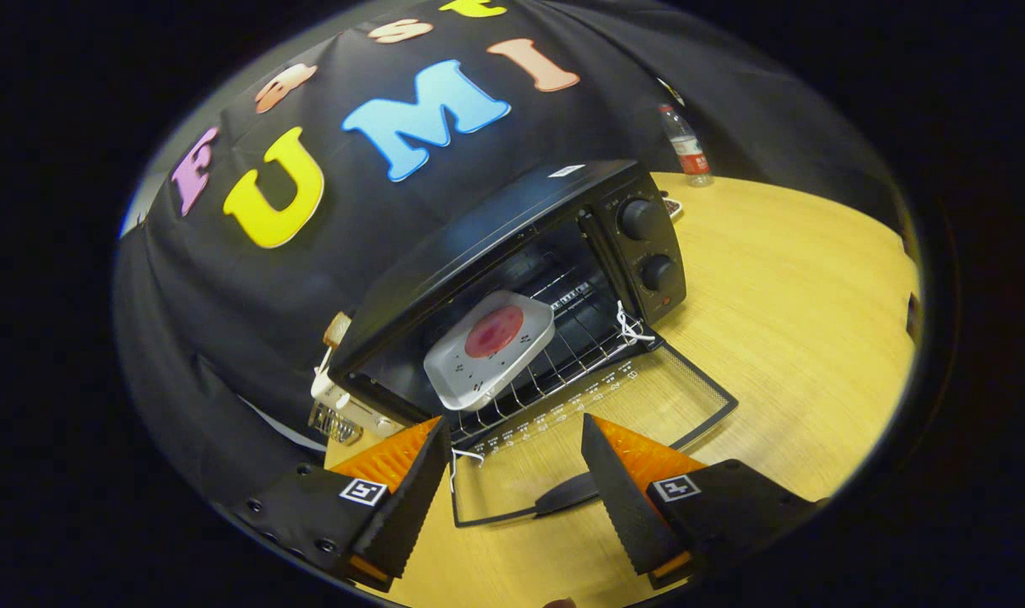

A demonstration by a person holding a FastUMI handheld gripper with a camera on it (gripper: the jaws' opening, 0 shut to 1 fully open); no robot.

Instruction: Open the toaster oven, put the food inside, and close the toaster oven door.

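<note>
A black toaster oven (512,245) stands on the wooden table with its glass door (614,422) folded down flat toward me. Inside, on the wire rack (563,355), rests a white square dish (489,348) holding a round red piece of food (494,331). My gripper (512,473) is open, hovering above the lowered door with nothing between its fingers. The door's dark handle (567,496) lies between the fingers, slightly below them. The dish sits just ahead of the fingers, inside the oven's mouth.
Two knobs (643,219) sit on the oven's right panel. A plastic bottle (687,148) stands at the table's far edge behind the oven. A white power strip with a plug (335,397) lies to the oven's left. Bare wooden table (799,295) stretches to the right.
</note>
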